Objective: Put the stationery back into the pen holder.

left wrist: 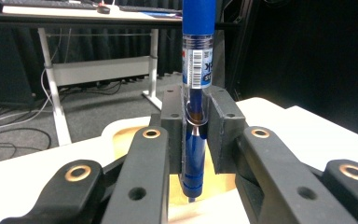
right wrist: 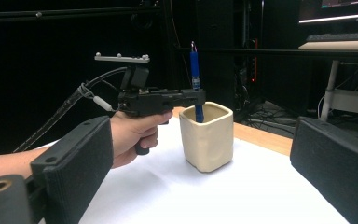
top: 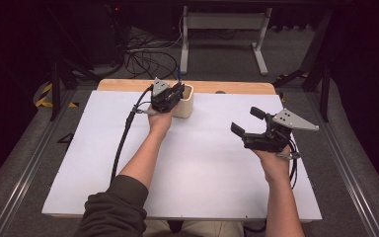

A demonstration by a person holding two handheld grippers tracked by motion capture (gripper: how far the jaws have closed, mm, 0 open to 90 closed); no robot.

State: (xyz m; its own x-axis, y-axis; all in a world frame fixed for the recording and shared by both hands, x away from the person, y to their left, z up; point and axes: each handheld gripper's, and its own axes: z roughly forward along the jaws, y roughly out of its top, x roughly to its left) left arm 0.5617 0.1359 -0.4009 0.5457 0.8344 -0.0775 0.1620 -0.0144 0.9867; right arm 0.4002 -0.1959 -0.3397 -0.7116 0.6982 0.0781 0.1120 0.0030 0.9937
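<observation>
The counter [top: 202, 173], covered in white with a wooden strip along its far edge, is seen from above with both forearms entering from the near side. The left forearm, in a dark green sleeve pushed up past the elbow, is stretched far forward and slightly inward; the left hand [top: 160, 121] is wrapped round a pistol-style grip, wrist straight, so that the left tongs [top: 177, 89] are held level above the cup [top: 186, 101]. The right forearm is bare and kept close to the near right part of the counter, the right hand [top: 274, 160] cocked upward at the wrist, with the right tongs [top: 246, 122] pointed left toward the cup and well apart from it. The right tongs are spread wide with nothing between them, as the right gripper view shows. The cream, square-mouthed cup stands near the far edge of the counter, just ahead of the left hand. A blue pen [left wrist: 196, 93] is clamped upright in the left tongs, which are closed narrowly on its barrel; its lower end is sunk inside the cup's mouth, its upper end standing high above the tongs.
</observation>
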